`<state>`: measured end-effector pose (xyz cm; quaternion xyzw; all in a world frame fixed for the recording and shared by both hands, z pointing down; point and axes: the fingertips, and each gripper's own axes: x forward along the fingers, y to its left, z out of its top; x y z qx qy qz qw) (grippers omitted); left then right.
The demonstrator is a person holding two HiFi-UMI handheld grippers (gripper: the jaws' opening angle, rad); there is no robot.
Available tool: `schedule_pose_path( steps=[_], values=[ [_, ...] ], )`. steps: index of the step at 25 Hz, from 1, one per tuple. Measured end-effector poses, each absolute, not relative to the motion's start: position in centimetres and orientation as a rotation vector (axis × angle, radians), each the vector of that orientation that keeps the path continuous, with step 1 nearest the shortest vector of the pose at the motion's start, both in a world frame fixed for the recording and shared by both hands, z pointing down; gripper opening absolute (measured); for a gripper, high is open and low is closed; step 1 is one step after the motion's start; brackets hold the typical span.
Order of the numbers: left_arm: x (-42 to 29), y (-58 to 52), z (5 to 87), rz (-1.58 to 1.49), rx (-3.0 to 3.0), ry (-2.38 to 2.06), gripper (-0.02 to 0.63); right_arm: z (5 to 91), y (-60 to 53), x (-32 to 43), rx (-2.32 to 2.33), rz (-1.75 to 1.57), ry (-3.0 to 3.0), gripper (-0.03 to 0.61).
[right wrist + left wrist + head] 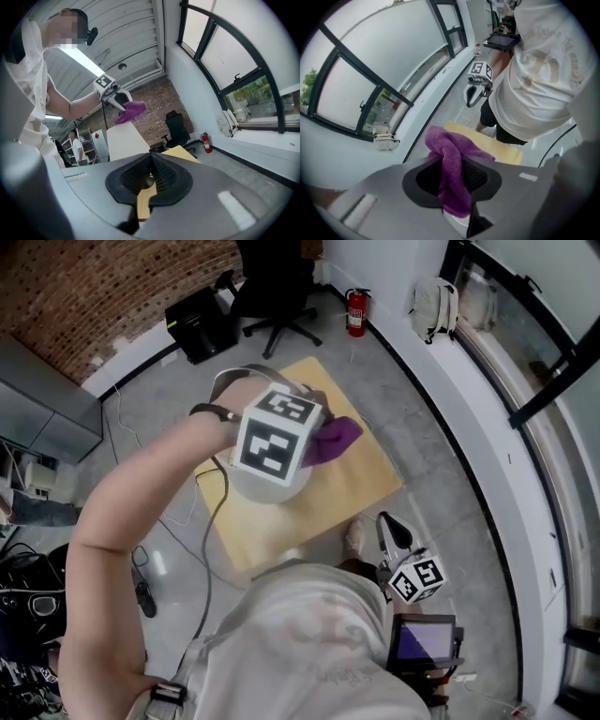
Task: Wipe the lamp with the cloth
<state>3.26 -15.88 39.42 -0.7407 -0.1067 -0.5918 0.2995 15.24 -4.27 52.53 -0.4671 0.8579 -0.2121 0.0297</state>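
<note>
Gripping the cloth: the purple cloth is pinched between the pads of the left tongs, bunched past their tips and trailing back between them.
Left tongs: clenched on the cloth, pointing steeply down, held high over the bench.
Lamp: the white shade of the lamp sits just below the left tongs; whether the cloth touches it cannot be told.
Right tongs: clenched on nothing, pads together, pointing about level toward the lamp, low by the person's side and well apart from the left tongs.
Bench: a yellow top under the lamp, ahead of the right tongs.
Beyond the bench: a black office chair and a red fire extinguisher, far ahead of the right tongs.
</note>
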Motion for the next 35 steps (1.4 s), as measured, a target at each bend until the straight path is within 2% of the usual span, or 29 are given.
schedule_pose_path(
  steps=[4, 9, 19, 35],
  values=[
    [2.0, -14.4, 37.8, -1.553, -1.971, -0.129, 0.100, 52.3, -2.3, 14.2, -1.454, -0.671, 2.651, 0.014],
    [0.0, -14.8, 39.5, -1.607, -1.986, 0.191, 0.100, 52.3, -1.1, 14.3, -1.434, -0.685, 2.674, 0.014],
    [0.0, -14.3, 39.5, -1.630, -2.140, 0.770, 0.098, 50.1, -5.4, 14.9, -1.186, -0.633, 2.812, 0.014],
    [0.0, -15.8, 46.1, -1.604, -1.984, 1.398, 0.098, 51.3, -7.2, 18.9, -0.850, -0.678, 2.992, 0.014]
  ],
)
